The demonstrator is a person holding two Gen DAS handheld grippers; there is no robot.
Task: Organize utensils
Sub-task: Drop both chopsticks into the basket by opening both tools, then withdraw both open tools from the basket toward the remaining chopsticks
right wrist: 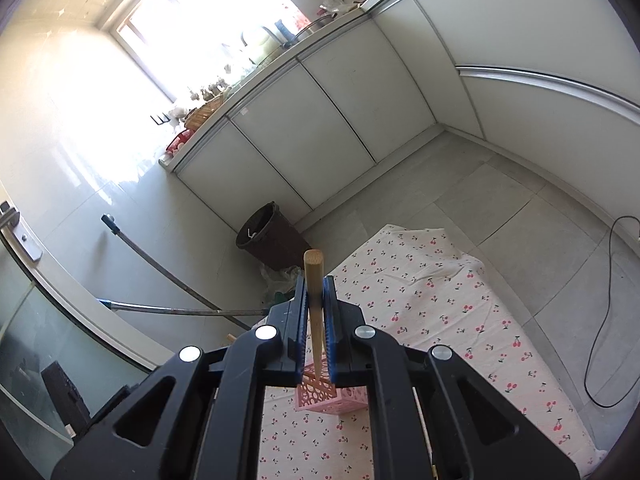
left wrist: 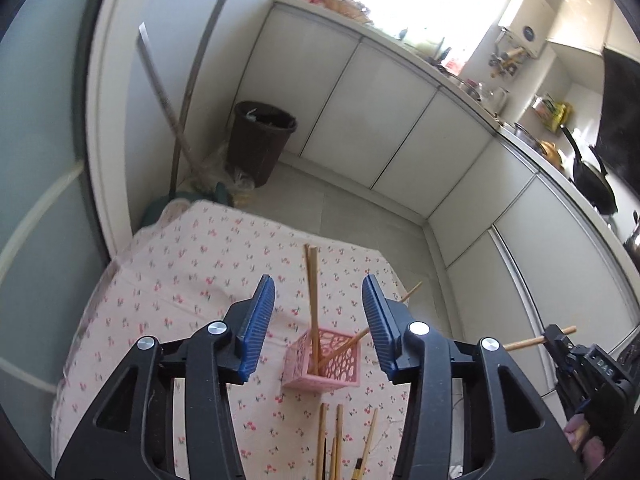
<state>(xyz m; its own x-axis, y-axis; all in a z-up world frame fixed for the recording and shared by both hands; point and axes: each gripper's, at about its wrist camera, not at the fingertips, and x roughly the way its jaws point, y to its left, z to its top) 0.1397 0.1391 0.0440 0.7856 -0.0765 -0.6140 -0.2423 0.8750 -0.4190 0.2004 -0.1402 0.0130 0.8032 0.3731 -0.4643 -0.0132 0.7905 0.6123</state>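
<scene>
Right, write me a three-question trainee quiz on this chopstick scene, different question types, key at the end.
1. True or false: the left gripper is clamped on a chopstick.
2. Multiple choice: what does the right gripper hold? A) a spoon B) a wooden chopstick C) nothing
3. Fill in: the loose chopsticks lie on the cherry-print ____, nearer the left wrist camera than the pink holder.

Key
1. False: its jaws stand open, with nothing pressed between the pads; chopsticks already stand in the pink holder beyond them.
2. B: the jaws are shut on it.
3. Cloth.
</scene>
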